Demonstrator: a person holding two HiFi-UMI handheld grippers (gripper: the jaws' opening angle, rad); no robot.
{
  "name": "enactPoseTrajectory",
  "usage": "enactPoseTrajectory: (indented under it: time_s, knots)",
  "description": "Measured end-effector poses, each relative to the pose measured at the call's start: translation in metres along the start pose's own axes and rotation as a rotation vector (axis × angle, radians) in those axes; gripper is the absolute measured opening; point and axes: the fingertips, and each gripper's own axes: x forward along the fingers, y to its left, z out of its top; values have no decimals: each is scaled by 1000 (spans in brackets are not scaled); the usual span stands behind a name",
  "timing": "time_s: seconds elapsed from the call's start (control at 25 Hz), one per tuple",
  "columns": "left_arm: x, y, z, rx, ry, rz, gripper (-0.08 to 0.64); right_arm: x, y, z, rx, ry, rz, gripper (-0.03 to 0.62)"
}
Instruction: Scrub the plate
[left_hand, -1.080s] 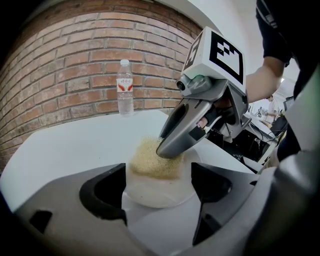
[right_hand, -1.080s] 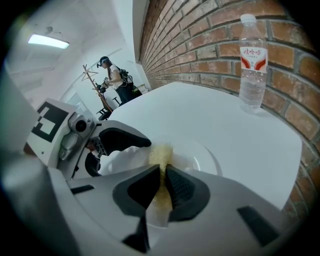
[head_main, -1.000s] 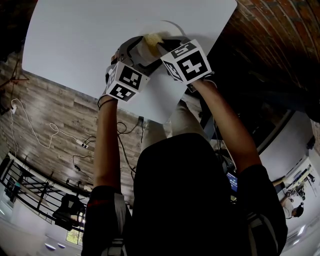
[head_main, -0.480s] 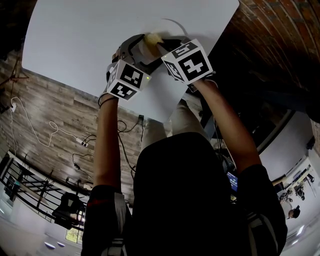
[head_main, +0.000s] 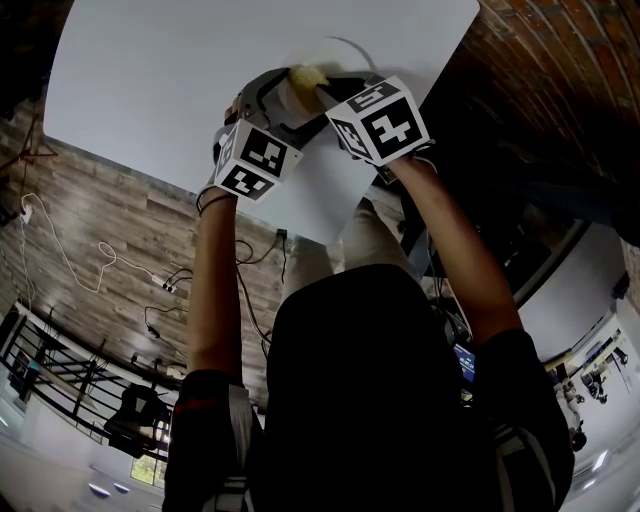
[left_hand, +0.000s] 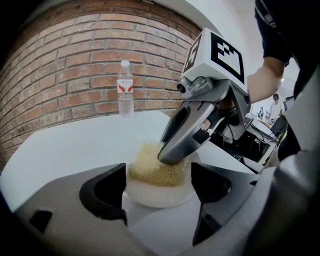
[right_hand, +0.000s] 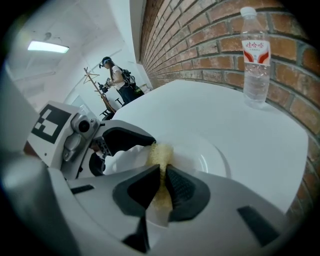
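Observation:
A small white plate (left_hand: 150, 196) lies on the white table (head_main: 150, 80); only the arc of its rim (head_main: 350, 45) shows in the head view. My left gripper (left_hand: 157, 186) is shut on the plate, one dark jaw against each side. A yellow sponge (left_hand: 150, 165) rests on the plate. My right gripper (right_hand: 161, 170) is shut on the sponge (right_hand: 160, 155) and presses it down from the right. In the head view the sponge (head_main: 305, 77) peeks out between the left gripper (head_main: 268, 98) and the right gripper (head_main: 322, 92).
A clear water bottle (left_hand: 125, 89) with a red label stands upright at the table's far side, close to the brick wall (right_hand: 210, 30); it is also in the right gripper view (right_hand: 256, 60). The table's near edge (head_main: 300, 232) is just behind the grippers. A person (right_hand: 117, 80) stands far off.
The right gripper with the sponge has shifted slightly to the right over the plate. The left gripper has kept its hold and place.

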Motion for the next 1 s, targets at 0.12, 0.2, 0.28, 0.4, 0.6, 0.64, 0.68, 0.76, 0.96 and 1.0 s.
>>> enactPoseTrajectory:
  time_s: [0.12,0.2,0.28,0.4,0.6,0.64,0.68,0.76,0.96,1.0]
  knots:
    - [0,0,0,0,-1,0,390,-2,-1,-1,8,3,-3,44]
    - [0,0,-1,0,-2,-1,390,-2,-2,-3,9,4,-6,44]
    - [0,0,-1,0,-3,-1,390,-3,-3,-3,8,3,-10,44]
    - [0,0,-1,1,-4,-1,390,-6,-3,-5,10,5,-16,44]
    - [-1,1,0,0,-8,2,390,-11,-12,-7,32,-1,-32,44]
    - [-1,1,0,-1,-9,2,390,-12,-14,-7,35,-3,-36,44]
    - [-1,1,0,-2,-10,2,390,-13,-16,-7,36,-4,-40,44]
    - [-1,1,0,-4,-8,1,390,-15,-20,-7,38,-6,-48,44]
    - [1,2,-2,-3,-9,2,390,-19,-32,-10,52,-12,-67,44]
    - [1,2,-2,-3,-10,3,390,-21,-34,-10,56,-13,-70,44]
